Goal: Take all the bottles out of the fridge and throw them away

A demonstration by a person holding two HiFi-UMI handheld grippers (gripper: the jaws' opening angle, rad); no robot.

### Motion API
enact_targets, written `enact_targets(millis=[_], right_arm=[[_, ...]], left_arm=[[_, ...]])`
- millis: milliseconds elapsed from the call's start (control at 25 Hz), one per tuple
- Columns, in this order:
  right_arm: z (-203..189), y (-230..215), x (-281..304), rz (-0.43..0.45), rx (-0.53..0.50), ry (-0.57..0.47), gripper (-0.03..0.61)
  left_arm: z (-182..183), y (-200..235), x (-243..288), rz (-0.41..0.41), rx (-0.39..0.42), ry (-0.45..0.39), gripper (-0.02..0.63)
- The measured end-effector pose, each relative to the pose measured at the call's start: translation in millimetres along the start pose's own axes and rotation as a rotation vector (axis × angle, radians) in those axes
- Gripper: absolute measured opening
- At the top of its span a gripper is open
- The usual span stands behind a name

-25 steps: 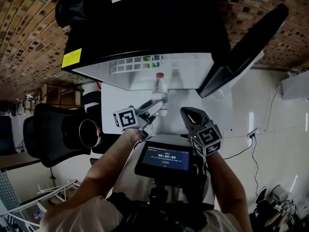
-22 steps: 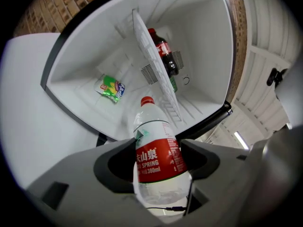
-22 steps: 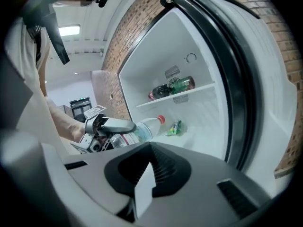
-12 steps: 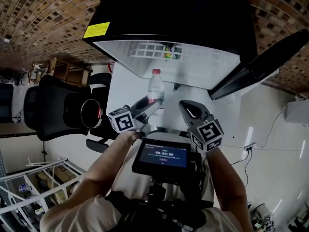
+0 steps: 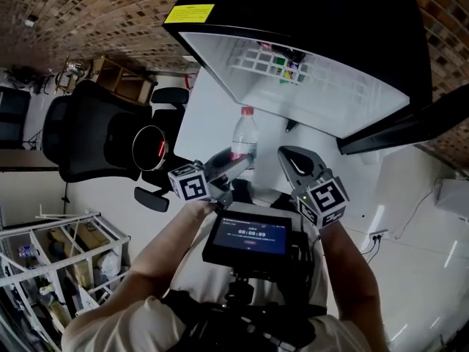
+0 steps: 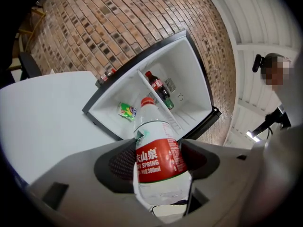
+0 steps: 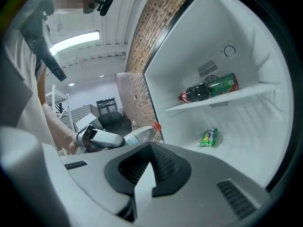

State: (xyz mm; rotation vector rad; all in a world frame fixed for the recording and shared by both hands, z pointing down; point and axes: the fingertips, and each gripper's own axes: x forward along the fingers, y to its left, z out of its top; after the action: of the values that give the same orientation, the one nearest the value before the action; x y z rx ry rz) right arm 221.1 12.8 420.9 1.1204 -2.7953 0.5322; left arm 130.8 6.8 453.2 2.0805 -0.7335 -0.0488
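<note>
1. Brick walls (image 5: 88, 20) frame a black fridge (image 5: 315, 28), its door swung wide on a white interior.
2. Left gripper (image 5: 234, 163) is clamped on the red-labelled water bottle (image 6: 156, 155) at label height. The bottle is clear of the fridge, just in front of its open mouth.
3. Right gripper (image 7: 150, 150) hangs alongside, jaws pressed together on nothing.
4. Inside, a dark cola bottle (image 7: 206, 91) lies on the shelf, with a green packet (image 7: 208, 137) below it.
5. Step in hand, by the look of it: carrying the water bottle off for disposal.
6. Next move calls for finding a bin (none can be plainly made out), letting the bottle go there, then reaching in for the cola bottle.
</note>
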Motion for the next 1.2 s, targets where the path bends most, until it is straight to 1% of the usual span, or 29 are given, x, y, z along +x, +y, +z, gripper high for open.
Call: enact_targets(millis=[160,280,400,600,640,720,800,920,1080,1200], right_arm=[[1.4,18.7,27.1,0.03,-0.021,0.027,0.005],[5.8,34.6,54.0,0.037,-0.033,0.044,0.005],[9.8,56.3,87.7,0.043,-0.037,0.053,0.005],[12.3,107.2,153.3,0.102,-0.02,0.087,0.005],[13.5,113.9,167.7,0.109,-0.027,0.086,0.005],[13.2,129.1,192.9,0.13,-0.028,0.11,0.005],[8.3,140.5,215.5,0.144,-0.021,0.132,0.005],[-1.3,150.8,246.0,0.159,-0.018,0.136,0.005],[-13.4,171.9,272.1,0.195,-0.006,0.199,0.005],[-25.2,183.9,289.9,0.217,-0.002,0.241,0.005]], left_arm=[[13.0,20.4,-22.1,-0.01,-0.05,-0.051,0.302],[27.8,36.3,-39.9,-0.055,-0.092,-0.087,0.302],[48.2,65.5,-71.5,-0.022,-0.074,-0.087,0.302],[81.1,125.9,-136.1,0.012,-0.123,-0.143,0.302],[87.7,138.9,-149.6,0.027,-0.124,-0.152,0.302],[97.0,167.7,-177.8,0.093,-0.121,-0.156,0.302],[98.3,198.3,-203.0,0.154,-0.125,-0.152,0.302],[90.1,247.8,-238.5,0.235,-0.157,-0.143,0.302],[76.5,301.2,-288.9,0.345,-0.213,-0.119,0.302],[67.6,331.4,-317.3,0.428,-0.234,-0.088,0.302]])
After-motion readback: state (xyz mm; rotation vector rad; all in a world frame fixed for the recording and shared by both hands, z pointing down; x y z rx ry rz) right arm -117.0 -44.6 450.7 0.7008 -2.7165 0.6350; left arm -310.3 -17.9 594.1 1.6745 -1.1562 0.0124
